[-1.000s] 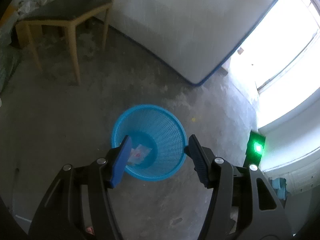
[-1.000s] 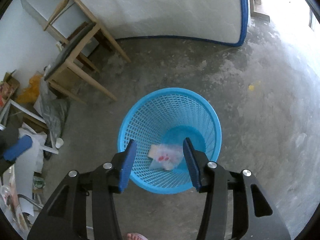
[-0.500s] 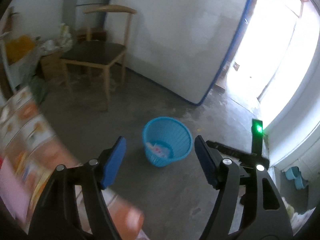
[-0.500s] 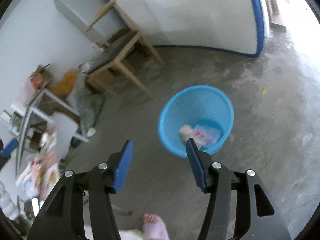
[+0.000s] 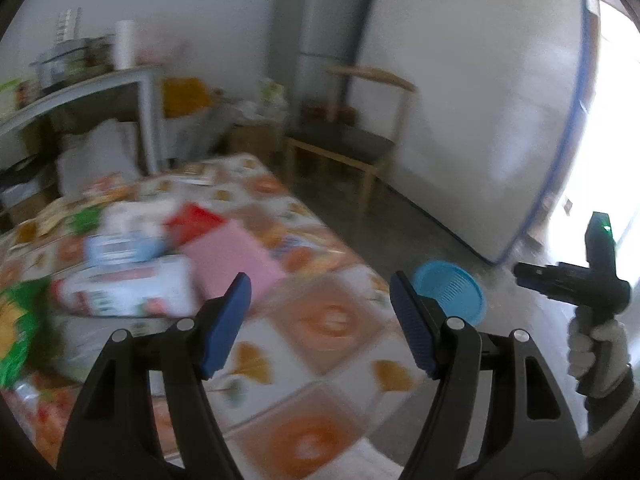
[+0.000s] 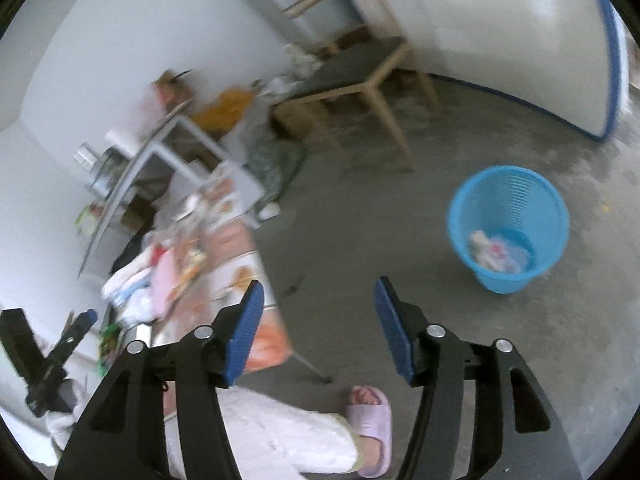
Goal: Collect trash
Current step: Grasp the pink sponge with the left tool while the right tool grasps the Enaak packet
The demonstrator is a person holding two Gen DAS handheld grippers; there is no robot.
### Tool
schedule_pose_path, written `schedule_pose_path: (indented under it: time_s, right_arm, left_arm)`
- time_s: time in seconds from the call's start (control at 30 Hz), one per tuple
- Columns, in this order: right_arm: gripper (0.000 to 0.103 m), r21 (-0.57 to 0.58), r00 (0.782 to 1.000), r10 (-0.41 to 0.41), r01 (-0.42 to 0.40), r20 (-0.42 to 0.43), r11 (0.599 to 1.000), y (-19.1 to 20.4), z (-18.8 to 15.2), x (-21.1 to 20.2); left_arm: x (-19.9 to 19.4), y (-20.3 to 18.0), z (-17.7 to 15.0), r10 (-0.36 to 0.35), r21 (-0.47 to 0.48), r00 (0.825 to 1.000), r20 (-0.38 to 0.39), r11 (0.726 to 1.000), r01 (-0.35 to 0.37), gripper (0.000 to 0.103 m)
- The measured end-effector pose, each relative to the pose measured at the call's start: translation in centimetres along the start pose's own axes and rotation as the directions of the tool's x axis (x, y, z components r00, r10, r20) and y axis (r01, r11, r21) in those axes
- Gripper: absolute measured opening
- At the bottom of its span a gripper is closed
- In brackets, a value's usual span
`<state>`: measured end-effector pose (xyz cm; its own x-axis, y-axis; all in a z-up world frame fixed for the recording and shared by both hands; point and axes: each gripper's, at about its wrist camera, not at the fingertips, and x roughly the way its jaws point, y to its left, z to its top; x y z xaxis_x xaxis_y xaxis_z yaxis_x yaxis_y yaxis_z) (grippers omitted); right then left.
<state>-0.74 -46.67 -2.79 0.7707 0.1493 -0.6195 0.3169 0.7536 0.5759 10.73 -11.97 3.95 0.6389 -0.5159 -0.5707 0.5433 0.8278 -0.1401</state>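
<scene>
While both pairs of jaws stand wide apart and empty, the left gripper [image 5: 320, 312] hangs over the near edge of the table [image 5: 320, 320], and the right gripper [image 6: 316, 320] hangs over bare floor [image 6: 360, 220] between the table and the blue basket [image 6: 508, 200].

By my reading the job is partly done: some crumpled wrappers [image 6: 496, 252] already lie in the basket's bottom, while a blurred heap of packets [image 5: 128, 292] and a pink sheet [image 5: 232, 260] waits on the table, far left of the left gripper.

Only the right wrist view looks into the basket and shows the person's slippered foot [image 6: 368, 420]. Only the left wrist view shows the table litter at all closely, though motion blur hides what each piece is.
</scene>
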Motion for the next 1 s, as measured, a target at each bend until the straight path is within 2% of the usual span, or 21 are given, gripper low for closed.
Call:
schedule_pose_path:
  time_s: [0.13,0.27,0.37,0.47,0.53,0.6,0.67,0.73,0.8,0.87,1.0]
  right_arm:
    - [0.063,-0.089,0.995,0.082,-0.087,-0.061,0.992,5.6,0.5,2.3]
    - [0.063,-0.154,0.976,0.169,-0.19,-0.141,0.97,11.1,0.6,5.1]
    - [0.063,-0.184,0.963,0.194,-0.228,-0.188,0.956,14.2,0.6,7.4]
    - [0.063,-0.233,0.96,0.174,-0.224,-0.219,0.946,17.2,0.6,10.2]
    - [0.063,-0.272,0.969,0.128,-0.184,-0.211,0.945,18.1,0.8,11.7]
    - [0.063,-0.259,0.971,0.082,-0.14,-0.224,0.956,18.2,1.5,13.8]
    - [0.063,-0.22,0.97,0.054,-0.108,-0.238,0.969,17.6,2.3,15.9]
    - [0.063,-0.167,0.963,0.057,-0.103,-0.263,0.981,16.8,2.9,17.9]
    - [0.063,-0.119,0.956,0.05,-0.088,-0.29,0.989,15.8,3.4,19.6]
    - [0.063,-0.106,0.952,0.032,-0.067,-0.303,0.992,15.5,3.6,20.8]
    - [0.063,-0.123,0.941,0.015,-0.059,-0.337,0.991,15.1,3.6,22.3]
  left_arm:
    - [-2.7,3.8,0.2,0.077,-0.059,0.996,0.046,0.995,-0.074,0.068]
    - [-4.5,7.4,0.5,0.112,-0.123,0.99,0.083,0.987,-0.102,0.068]
    - [-5.0,9.9,0.4,0.127,-0.154,0.988,0.088,0.982,-0.112,0.068]
    - [-3.9,11.1,-0.3,0.106,-0.169,0.992,0.067,0.981,-0.093,0.068]
    - [-3.1,11.2,-1.1,0.074,-0.172,0.996,0.047,0.983,-0.065,0.068]
    - [-2.3,10.6,-2.1,0.047,-0.152,0.999,0.025,0.987,-0.042,0.068]
    - [-1.7,9.3,-2.9,0.036,-0.112,0.999,0.012,0.993,-0.035,0.067]
    - [-0.8,7.4,-3.6,0.05,-0.022,0.999,0.005,0.999,-0.05,0.067]
    - [0.6,5.5,-4.0,0.089,0.085,0.996,-0.004,0.992,-0.088,0.067]
    - [2.8,3.5,-4.4,0.141,0.224,0.99,-0.023,0.965,-0.133,0.067]
    - [6.5,1.2,-4.6,0.233,0.402,0.972,-0.04,0.894,-0.198,0.067]
